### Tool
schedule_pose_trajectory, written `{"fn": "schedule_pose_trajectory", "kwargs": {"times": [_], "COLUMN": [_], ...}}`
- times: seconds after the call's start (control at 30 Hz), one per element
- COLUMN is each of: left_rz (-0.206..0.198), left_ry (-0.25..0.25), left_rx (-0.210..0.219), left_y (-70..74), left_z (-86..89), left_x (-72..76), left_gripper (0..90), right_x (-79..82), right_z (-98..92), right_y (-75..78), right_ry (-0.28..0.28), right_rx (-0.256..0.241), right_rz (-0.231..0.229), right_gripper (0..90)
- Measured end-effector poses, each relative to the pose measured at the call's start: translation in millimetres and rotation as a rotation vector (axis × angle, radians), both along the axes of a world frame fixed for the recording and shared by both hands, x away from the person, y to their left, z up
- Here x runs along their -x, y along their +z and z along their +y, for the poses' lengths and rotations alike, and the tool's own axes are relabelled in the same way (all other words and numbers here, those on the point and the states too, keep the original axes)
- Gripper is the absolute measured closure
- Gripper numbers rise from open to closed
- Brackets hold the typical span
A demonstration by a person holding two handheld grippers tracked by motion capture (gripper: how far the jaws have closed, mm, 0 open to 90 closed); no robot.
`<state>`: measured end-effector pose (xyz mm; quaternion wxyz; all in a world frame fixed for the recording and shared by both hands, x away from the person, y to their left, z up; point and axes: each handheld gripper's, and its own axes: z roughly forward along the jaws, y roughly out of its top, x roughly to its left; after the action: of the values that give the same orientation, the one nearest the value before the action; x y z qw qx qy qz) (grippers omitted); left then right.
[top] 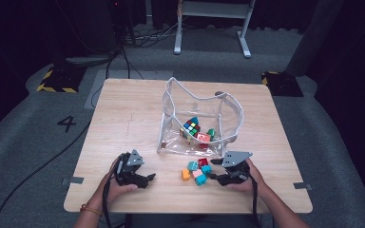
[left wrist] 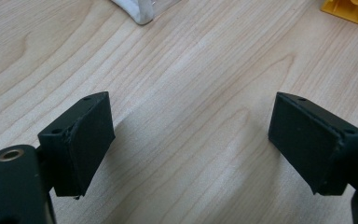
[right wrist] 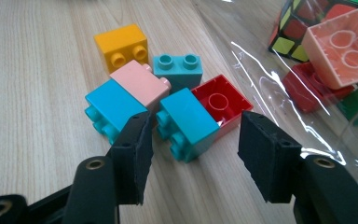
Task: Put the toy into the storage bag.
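Note:
A cluster of loose toy bricks lies on the wooden table in front of a clear plastic bag. In the right gripper view they are an orange brick, a pink one, two teal ones, a blue one and a red one. My right gripper is open, its jaws either side of the nearer teal brick without touching it. My left gripper is open over bare wood, left of the cluster.
The bag holds a Rubik's cube, a salmon brick and a red brick. Its corner and the orange brick lie beyond my left gripper. The table's front edge runs close behind both hands.

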<state>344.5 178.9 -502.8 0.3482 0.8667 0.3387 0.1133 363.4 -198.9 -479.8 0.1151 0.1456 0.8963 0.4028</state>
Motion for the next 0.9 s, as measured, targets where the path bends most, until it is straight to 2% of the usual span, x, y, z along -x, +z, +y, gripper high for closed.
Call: {"fn": "schedule_pose_trajectory", "kwargs": {"times": [0.07,0.17,0.2,0.23,0.27,0.33,0.43,0.53,0.6,0.77,0.9], "left_rz": [-0.005,-0.005,-0.006,-0.005,-0.003,0.0,-0.004,-0.006,-0.006,-0.005,-0.005], "left_ry": [0.0,0.0,0.001,0.0,0.0,0.006,0.009,0.009,0.008,0.008,0.009], "left_rx": [-0.002,-0.002,-0.004,-0.003,0.0,0.002,-0.001,0.0,-0.002,0.0,0.0], "left_y": [0.1,0.1,0.1,0.1,0.0,-0.2,-0.1,-0.3,-0.1,-0.2,-0.2], "left_z": [0.0,0.0,0.1,0.0,-0.1,-0.8,-1.0,-1.0,-0.9,-1.0,-1.0], "left_x": [-0.3,-0.3,-0.3,-0.3,-0.3,-0.5,-0.7,-0.9,-0.8,-0.8,-0.8], "left_gripper": [14.2,14.2,14.2,14.2,14.2,14.0,13.8,13.8,13.8,13.8,13.7], "right_x": [-0.4,-0.7,-0.1,0.9,3.7,3.2,1.5,2.2,1.9,0.1,-1.7], "right_z": [2.6,4.3,5.2,6.4,7.0,5.1,3.1,3.5,3.8,2.7,3.0], "right_y": [-0.4,-1.3,-1.5,-1.9,-2.0,-1.9,-1.5,-2.4,-3.6,-7.3,-8.9], "right_ry": [0.004,0.005,0.009,0.025,0.042,0.047,0.045,0.072,0.091,0.099,0.079], "right_rx": [0.014,-0.001,-0.001,0.001,0.018,0.014,-0.007,0.018,0.017,0.01,0.042], "right_rz": [-0.009,-0.004,-0.003,-0.002,-0.013,-0.012,-0.001,-0.013,-0.003,0.004,-0.009], "right_gripper": [44.8,46.5,49.1,56.1,59.9,63.8,64.6,64.5,64.5,64.4,60.6]}}
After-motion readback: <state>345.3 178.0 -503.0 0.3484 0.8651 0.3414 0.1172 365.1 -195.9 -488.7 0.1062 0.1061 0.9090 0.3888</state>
